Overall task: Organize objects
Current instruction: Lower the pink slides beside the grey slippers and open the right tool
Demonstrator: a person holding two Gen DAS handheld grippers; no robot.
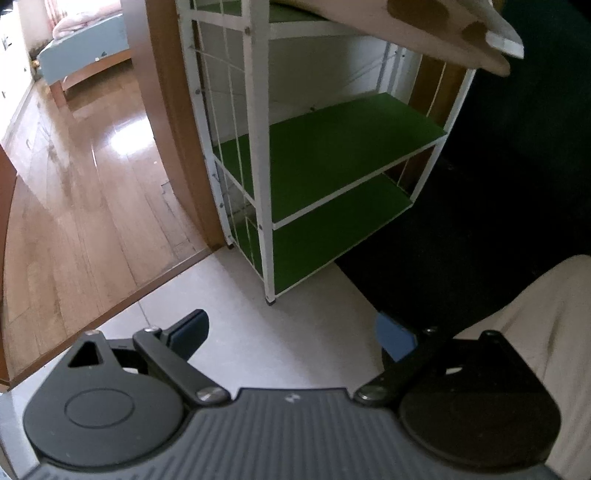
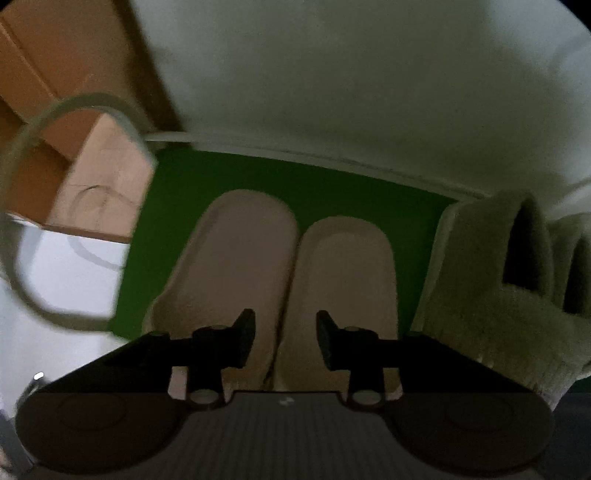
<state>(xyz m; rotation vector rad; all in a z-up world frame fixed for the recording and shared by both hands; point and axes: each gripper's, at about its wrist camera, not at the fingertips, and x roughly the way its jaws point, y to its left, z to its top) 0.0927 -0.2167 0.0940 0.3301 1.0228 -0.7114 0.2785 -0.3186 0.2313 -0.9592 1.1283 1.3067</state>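
In the right wrist view a pair of beige slippers (image 2: 295,266) lies side by side on a green shelf board (image 2: 332,184). My right gripper (image 2: 285,339) is open, its fingers just above the slippers' near ends, one over each; contact cannot be told. Fuzzy olive slippers (image 2: 491,273) sit to the right on the same board. In the left wrist view my left gripper (image 1: 291,332) is open and empty, low over the pale tile floor in front of the white-framed rack with green shelves (image 1: 332,155). A beige slipper end (image 1: 443,33) sticks out at the rack's top level.
A wooden door frame (image 1: 177,122) and shiny wood floor (image 1: 81,184) lie left of the rack. A dark area (image 1: 517,184) is to its right. A beige trouser leg (image 1: 546,314) is at lower right. A brown cardboard box (image 2: 74,110) and a blurred ring (image 2: 26,184) are left of the shelf.
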